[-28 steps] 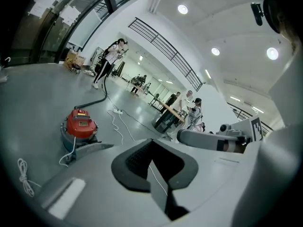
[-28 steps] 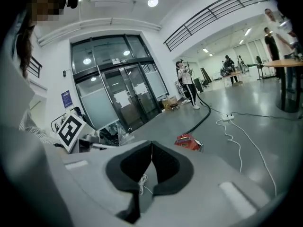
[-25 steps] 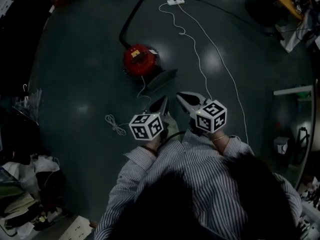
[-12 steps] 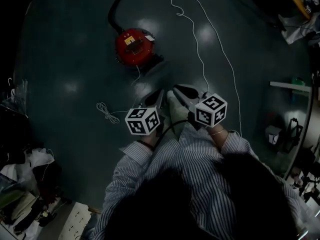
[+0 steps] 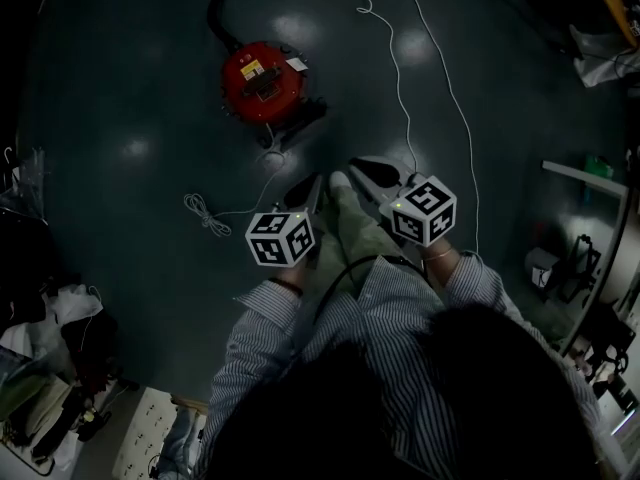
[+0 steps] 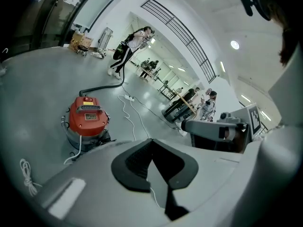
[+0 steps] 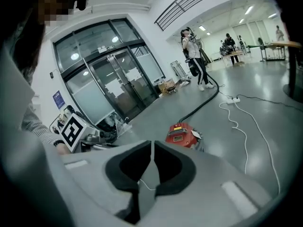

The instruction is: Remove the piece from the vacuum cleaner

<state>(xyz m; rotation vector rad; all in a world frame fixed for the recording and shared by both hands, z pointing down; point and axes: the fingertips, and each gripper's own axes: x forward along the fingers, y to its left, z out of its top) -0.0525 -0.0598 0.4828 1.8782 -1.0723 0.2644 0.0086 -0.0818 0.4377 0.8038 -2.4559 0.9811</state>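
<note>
My left tool (image 5: 308,193) is pressed together, empty. My right tool (image 5: 362,171) stands barely parted, empty. The red vacuum cleaner (image 5: 262,81) sits on the floor (image 5: 130,88) ahead.

Vacuum cleaner (image 5: 262,80) shifted up-left in head view, right tool (image 5: 357,170) jaws cracking slightly apart

1. Floor (image 5: 150,118) btwn person & vacuum (image 5: 262,81): bare, open approach.
2. Thin cord (image 5: 203,215) trails from vacuum's near side to a coil on the left.
3. Hose (image 5: 222,8) leaves vacuum's far side.
4. White cables (image 5: 402,88) run right of vacuum, apart from it.
5. Clutter (image 5: 50,368) far left, shelf (image 5: 585,173) far right: well apart.
</note>
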